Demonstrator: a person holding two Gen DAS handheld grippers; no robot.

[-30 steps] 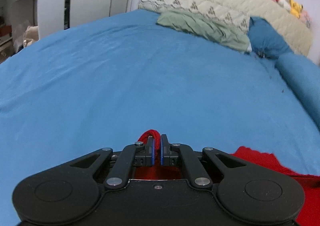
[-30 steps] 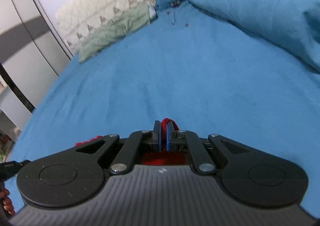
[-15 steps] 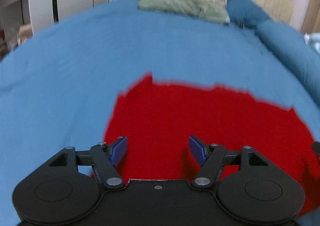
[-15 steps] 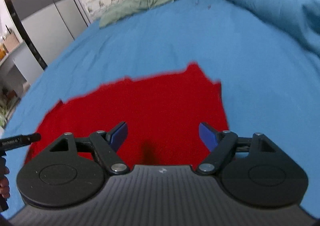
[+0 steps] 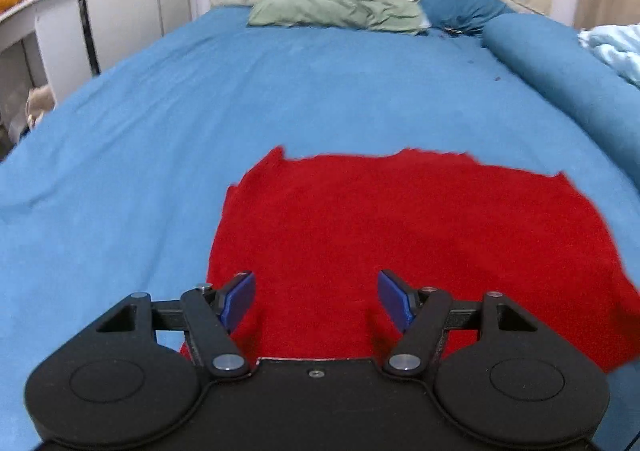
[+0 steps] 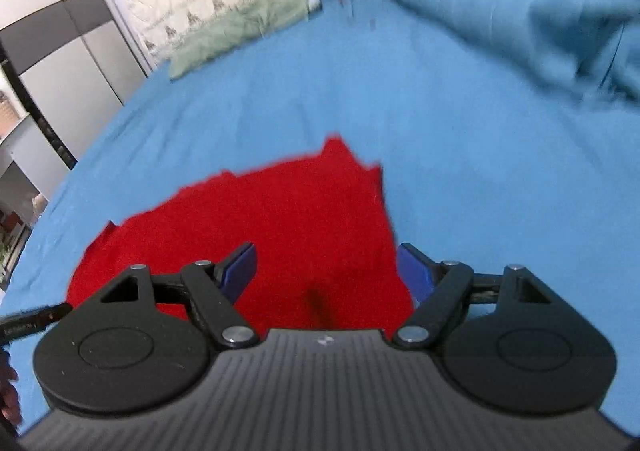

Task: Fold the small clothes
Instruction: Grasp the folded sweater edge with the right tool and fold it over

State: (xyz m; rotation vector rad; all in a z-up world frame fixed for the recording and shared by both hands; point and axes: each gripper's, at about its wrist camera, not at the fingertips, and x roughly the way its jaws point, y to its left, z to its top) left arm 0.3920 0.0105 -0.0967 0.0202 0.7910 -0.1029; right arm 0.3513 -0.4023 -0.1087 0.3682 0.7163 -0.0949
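As red cloth [image 5: 420,235] lies flat, L tongs [image 5: 316,301] wide, R tongs [image 6: 326,271] wide, both empty.

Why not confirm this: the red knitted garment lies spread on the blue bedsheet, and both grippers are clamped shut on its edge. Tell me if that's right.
Not quite. The red knitted garment does lie spread on the blue bedsheet, but both wrist views show the left gripper and the right gripper with jaws wide open, holding nothing.

Even soft daylight, fisheye-bent edges, motion-blurred right view.
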